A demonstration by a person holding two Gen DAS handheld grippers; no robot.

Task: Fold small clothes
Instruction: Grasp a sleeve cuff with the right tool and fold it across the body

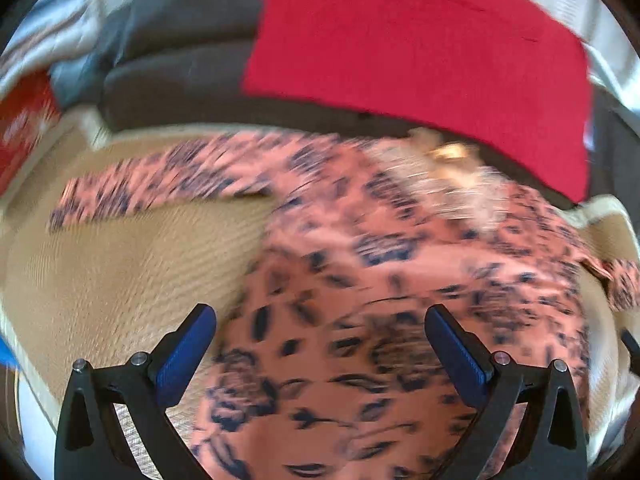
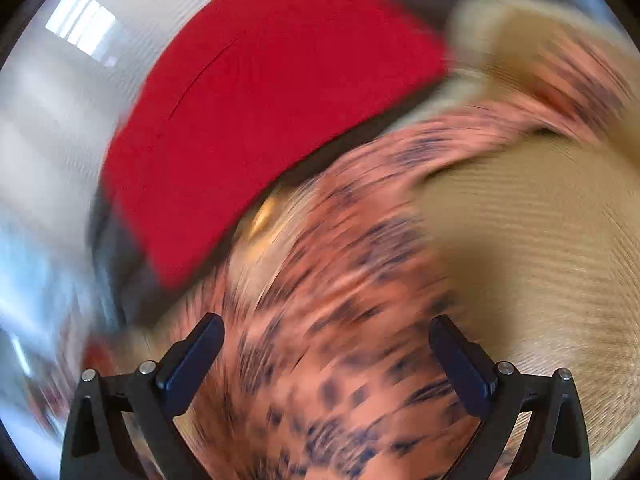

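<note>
A small pink garment with a dark floral print [image 1: 360, 280] lies spread on a tan ribbed surface [image 1: 120, 272], one sleeve [image 1: 152, 184] stretched out to the left. A pale frilly trim with a gold bit [image 1: 448, 160] sits at its neckline. My left gripper [image 1: 320, 340] hovers over the garment's lower part, open, nothing between its blue pads. In the right wrist view the same garment [image 2: 340, 300] is blurred by motion. My right gripper [image 2: 326, 352] is open above it, holding nothing.
A red cloth [image 1: 420, 48] lies over a dark grey cushion [image 1: 180, 48] behind the garment; the red cloth [image 2: 260, 120] shows in the right wrist view too. A red patterned item [image 1: 24, 128] sits at the far left. Bare tan surface [image 2: 540, 260] lies right of the garment.
</note>
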